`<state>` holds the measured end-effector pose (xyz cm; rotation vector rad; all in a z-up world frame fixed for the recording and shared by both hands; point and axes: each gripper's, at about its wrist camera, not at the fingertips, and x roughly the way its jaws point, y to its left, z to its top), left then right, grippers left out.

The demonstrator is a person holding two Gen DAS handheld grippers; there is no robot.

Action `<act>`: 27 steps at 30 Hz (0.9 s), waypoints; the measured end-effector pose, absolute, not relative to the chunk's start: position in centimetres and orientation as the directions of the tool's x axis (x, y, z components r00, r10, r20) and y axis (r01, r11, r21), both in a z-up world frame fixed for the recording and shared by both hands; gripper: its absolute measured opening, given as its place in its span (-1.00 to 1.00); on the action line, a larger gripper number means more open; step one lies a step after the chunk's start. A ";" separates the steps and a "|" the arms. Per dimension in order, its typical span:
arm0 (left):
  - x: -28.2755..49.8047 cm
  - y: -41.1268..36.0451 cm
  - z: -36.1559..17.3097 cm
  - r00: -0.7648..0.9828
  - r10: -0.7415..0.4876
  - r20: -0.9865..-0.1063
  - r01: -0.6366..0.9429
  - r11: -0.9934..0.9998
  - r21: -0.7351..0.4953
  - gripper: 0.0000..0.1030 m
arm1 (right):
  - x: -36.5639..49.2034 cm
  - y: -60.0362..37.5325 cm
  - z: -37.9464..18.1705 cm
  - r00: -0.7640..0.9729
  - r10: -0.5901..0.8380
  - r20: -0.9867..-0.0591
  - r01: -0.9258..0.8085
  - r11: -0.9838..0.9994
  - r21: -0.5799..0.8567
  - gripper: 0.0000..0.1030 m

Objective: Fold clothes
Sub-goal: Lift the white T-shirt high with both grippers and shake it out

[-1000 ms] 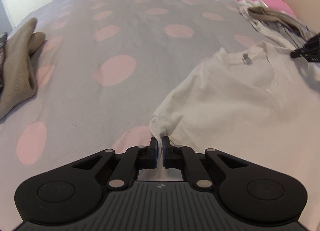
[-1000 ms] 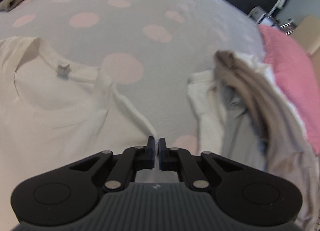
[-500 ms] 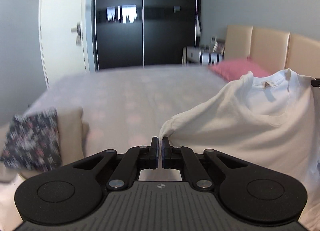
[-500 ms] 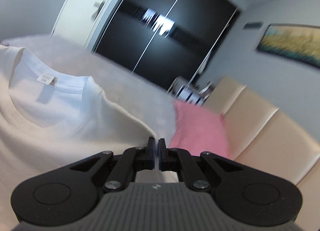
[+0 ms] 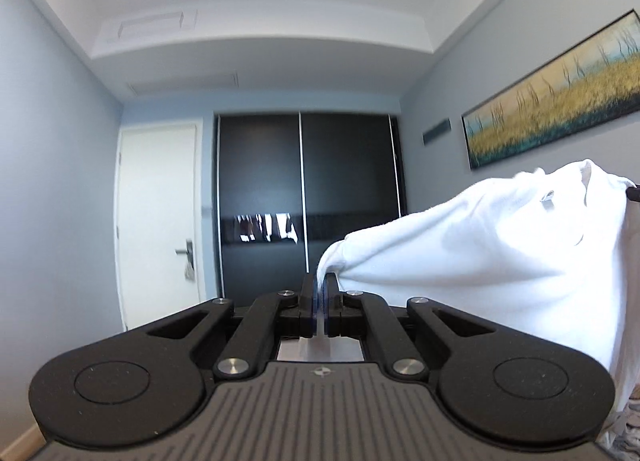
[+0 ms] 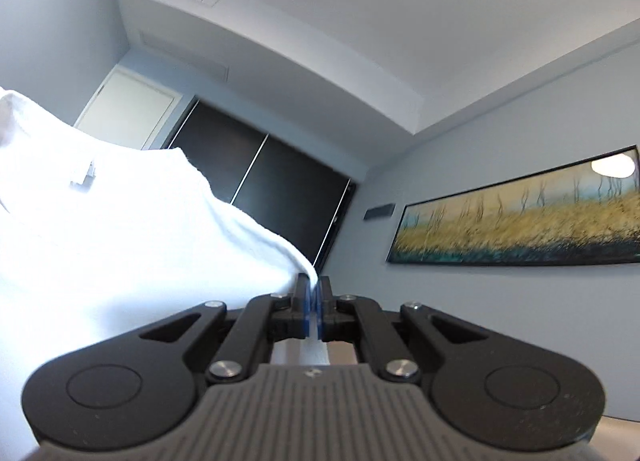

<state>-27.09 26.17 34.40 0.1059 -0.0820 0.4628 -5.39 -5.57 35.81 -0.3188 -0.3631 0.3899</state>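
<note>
A white T-shirt [image 5: 492, 257] hangs in the air, stretched between both grippers. My left gripper [image 5: 320, 285] is shut on one shoulder corner of it, and the cloth spreads away to the right in the left wrist view. The collar with its small label [image 5: 547, 197] shows near the right edge. In the right wrist view the same T-shirt [image 6: 120, 237] fills the left side, and my right gripper [image 6: 315, 288] is shut on its other shoulder corner. Both grippers point roughly level, a little upward. The shirt's lower part is hidden below the gripper bodies.
Ahead stands a dark sliding wardrobe [image 5: 304, 197] with a white door [image 5: 158, 221] to its left. A long framed landscape painting [image 6: 516, 217] hangs on the grey wall at the right. The bed is out of view.
Both grippers have lifted the T-shirt off the spotted bed and tilted up from looking down at it. The views now show walls and ceiling, and the shirt hangs free.
</note>
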 end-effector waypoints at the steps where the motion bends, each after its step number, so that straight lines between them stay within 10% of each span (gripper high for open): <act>1: -27.7 25.7 35.0 0.885 0.450 0.123 -0.461 0.883 0.089 -0.98 | -6.4 -6.1 36.3 0.852 0.421 0.311 -0.308 0.883 -0.353 -0.94; 21: -37.6 20.9 38.5 0.856 0.469 0.219 -0.503 0.852 0.142 -0.98 | -15.3 -10.0 38.1 0.747 0.447 0.492 -0.349 0.894 -0.283 -0.94; 27: -34.2 24.6 35.9 0.872 0.485 0.061 -0.488 0.859 0.156 -0.98 | -11.7 -7.2 36.2 0.787 0.483 0.383 -0.387 0.871 -0.303 -0.93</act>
